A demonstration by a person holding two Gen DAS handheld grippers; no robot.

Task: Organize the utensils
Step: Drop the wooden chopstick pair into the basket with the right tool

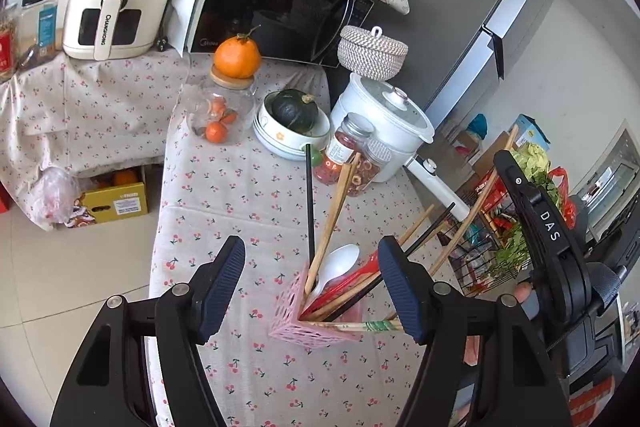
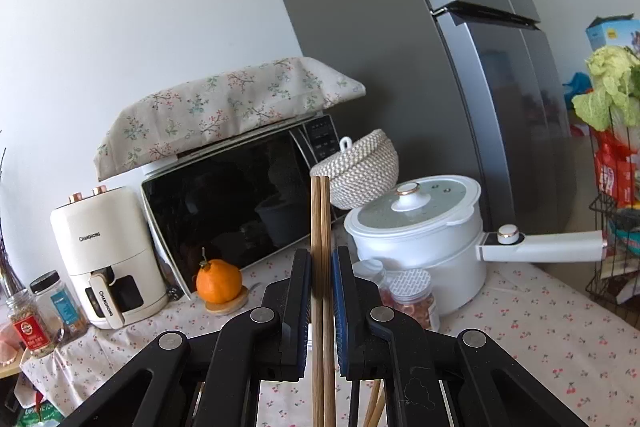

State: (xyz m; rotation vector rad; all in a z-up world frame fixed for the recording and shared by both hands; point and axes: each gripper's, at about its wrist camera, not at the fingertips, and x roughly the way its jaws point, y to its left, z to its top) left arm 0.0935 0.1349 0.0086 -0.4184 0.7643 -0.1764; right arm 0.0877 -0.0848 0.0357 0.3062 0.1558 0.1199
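Left tool (image 1: 312, 285): jaws wide apart, nothing pressed between the pads; it points down at the pink holder, which sits between and just beyond its fingers.
Right tool (image 2: 321, 269): jaws narrow, clamped on 2 wooden chopsticks (image 2: 321, 227) that stand upright between the pads, their tips rising above the fingers.
Right tool in the left view: its black body (image 1: 548, 227) shows at the right edge, beside the holder.
Pink holder (image 1: 292, 311): a perforated pink basket on the worktop, tilted in this view, crowded with utensils.
Holder contents: a white spoon (image 1: 340, 263), a red utensil (image 1: 360, 273), a black chopstick (image 1: 309, 203) standing nearly upright, and several wooden chopsticks leaning right.
Worktop (image 1: 224, 195): covered by a cloth with a cherry print.
Beyond the holder: 2 small jars (image 1: 352, 151) with ridged lids, a stack of bowls (image 1: 288, 139) carrying a dark green squash (image 1: 296, 109), and a glass jar (image 1: 220, 107) topped by an orange (image 1: 237, 57).
Farther back: a white electric pot (image 2: 416, 227) with a long handle, a woven basket (image 2: 360, 167), a microwave (image 2: 240, 203) under a floral cover, and an air fryer (image 2: 108, 255).
Right side: a grey fridge (image 2: 460, 67) and a wire rack (image 1: 484, 251) of groceries.
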